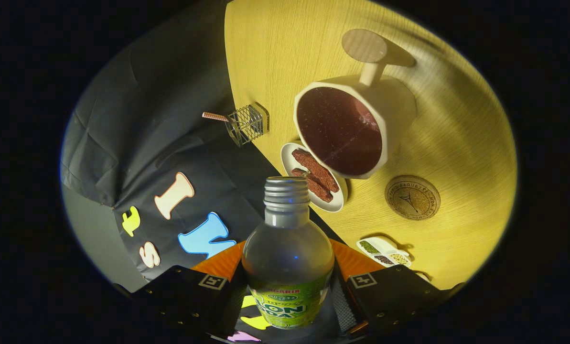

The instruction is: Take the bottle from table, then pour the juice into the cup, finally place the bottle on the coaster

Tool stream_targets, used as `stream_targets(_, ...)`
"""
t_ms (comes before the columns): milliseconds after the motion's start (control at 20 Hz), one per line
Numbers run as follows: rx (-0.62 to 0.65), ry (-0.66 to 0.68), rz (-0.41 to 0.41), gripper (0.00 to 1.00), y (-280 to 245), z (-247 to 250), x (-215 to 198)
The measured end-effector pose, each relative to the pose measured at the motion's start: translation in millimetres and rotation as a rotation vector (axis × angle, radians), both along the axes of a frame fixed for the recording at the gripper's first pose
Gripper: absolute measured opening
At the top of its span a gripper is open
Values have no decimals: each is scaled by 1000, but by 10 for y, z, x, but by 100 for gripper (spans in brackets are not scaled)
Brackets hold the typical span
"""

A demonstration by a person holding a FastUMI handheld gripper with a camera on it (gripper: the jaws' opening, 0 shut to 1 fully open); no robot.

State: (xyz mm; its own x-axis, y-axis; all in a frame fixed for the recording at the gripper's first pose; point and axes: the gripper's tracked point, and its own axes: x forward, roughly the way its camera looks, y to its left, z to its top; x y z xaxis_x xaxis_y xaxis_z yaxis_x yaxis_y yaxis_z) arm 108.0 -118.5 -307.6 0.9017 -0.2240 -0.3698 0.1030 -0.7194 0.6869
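I'm gripping w/ the gripper (287,291), fingers clamping the uncapped bottle (287,258) btwn them. Its neck is aiming at 12; cup (347,129) is sitting beyond at 1 o'clock on the table (457,143), coaster (412,197) at 2.

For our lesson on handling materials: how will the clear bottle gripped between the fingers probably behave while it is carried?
The bottle looks smooth and rounded, so it may slip. It appears empty, hence probably light. With no cap, drips might escape.
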Motion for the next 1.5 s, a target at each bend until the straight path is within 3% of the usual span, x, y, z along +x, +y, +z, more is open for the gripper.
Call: stream_targets(1500, -93, 20, 20, 78, -6, 44, -65)
